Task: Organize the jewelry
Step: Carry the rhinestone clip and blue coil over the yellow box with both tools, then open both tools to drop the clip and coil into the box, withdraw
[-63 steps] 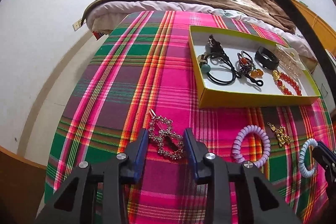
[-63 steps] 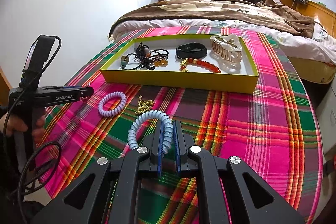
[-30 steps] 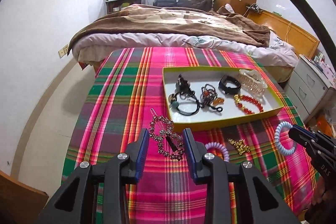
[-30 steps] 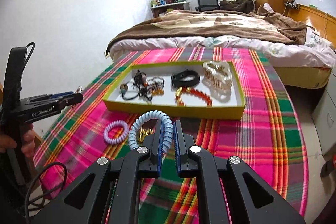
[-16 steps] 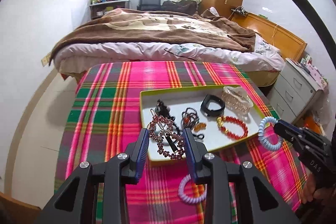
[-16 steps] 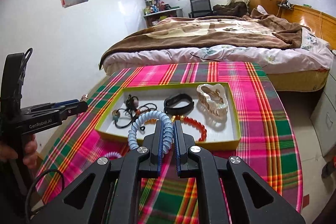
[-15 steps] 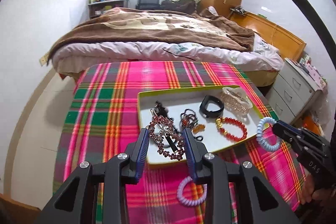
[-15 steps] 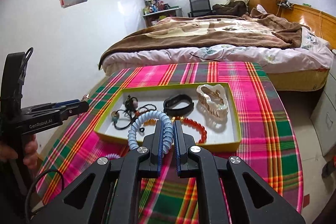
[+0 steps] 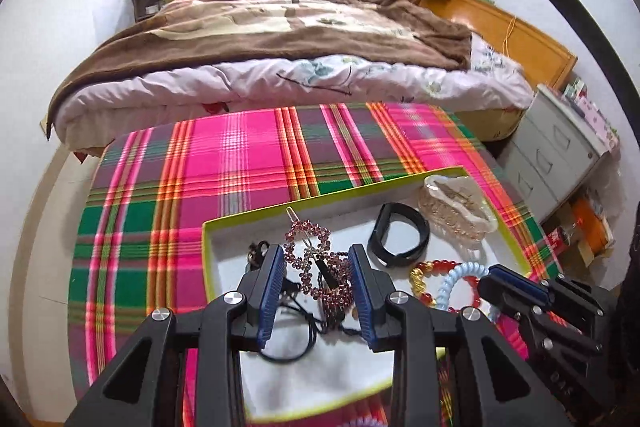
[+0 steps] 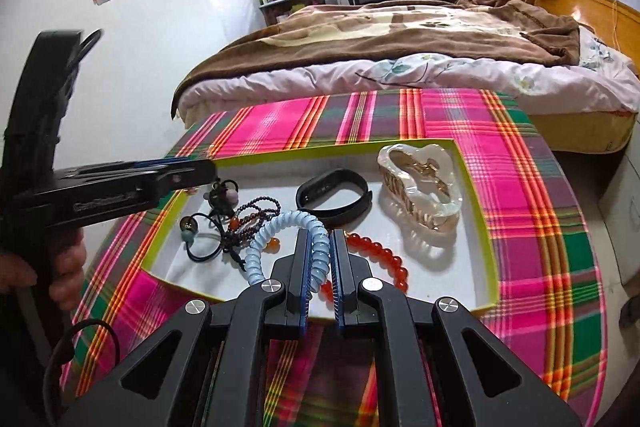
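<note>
Left wrist: left gripper [image 9: 316, 275] apparently clamps rhinestone hairpin [image 9: 316, 265].

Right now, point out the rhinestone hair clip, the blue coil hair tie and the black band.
rhinestone hair clip [image 9: 308, 259]: left wrist view, jewelled middle.
blue coil hair tie [image 10: 292, 221]: right wrist view, top of loop.
black band [image 10: 334, 193]: right wrist view, front of strap.
</note>
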### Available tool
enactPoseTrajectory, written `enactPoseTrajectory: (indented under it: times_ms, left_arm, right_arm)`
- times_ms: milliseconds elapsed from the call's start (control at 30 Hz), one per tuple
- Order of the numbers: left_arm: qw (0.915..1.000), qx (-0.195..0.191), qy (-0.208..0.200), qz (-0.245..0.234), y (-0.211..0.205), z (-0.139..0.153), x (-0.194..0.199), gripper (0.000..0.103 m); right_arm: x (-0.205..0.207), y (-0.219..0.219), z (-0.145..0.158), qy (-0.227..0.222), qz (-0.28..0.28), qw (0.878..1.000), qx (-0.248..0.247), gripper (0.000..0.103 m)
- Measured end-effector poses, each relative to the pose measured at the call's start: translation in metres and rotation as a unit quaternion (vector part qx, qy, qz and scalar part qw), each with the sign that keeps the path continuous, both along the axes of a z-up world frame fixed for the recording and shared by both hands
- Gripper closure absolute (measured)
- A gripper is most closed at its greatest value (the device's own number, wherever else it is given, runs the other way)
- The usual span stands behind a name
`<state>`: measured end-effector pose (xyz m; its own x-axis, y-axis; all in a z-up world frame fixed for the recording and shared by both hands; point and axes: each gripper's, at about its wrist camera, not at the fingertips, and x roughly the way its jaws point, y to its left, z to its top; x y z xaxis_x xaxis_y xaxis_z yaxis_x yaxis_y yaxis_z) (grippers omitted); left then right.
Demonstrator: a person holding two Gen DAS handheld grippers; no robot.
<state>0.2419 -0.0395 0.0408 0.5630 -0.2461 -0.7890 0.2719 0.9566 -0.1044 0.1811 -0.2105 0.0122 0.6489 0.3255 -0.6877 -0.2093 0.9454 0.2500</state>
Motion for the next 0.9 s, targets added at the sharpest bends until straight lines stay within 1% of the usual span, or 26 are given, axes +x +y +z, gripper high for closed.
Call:
enactPoseTrajectory:
  times_ms: [200,367,700,900]
  left_arm:
    - [0.9996,0.019,0.015,-0.012,-0.015,-0.016,0.022,0.069]
    - [0.9990,0.037,0.022,-0.009,-0.021,-0.028,0.034,0.069]
    - [0.9977,0.053,0.043,-0.009,-0.025,-0.046,0.045,0.069]
    - [0.9974,0.053,0.048,-0.004,-0.024,-0.050,0.048,0.069]
  right_arm:
    - [0.010,0.009,-0.011,0.013,0.010,1.000,-0.005,0.094]
    - [0.014,0.015,-0.016,0.018,0.017,1.000,-0.012,0.094]
    - [0.021,0.023,-0.029,0.032,0.024,0.999,-0.025,0.094]
    - [0.022,0.024,-0.031,0.033,0.023,0.999,-0.029,0.094]
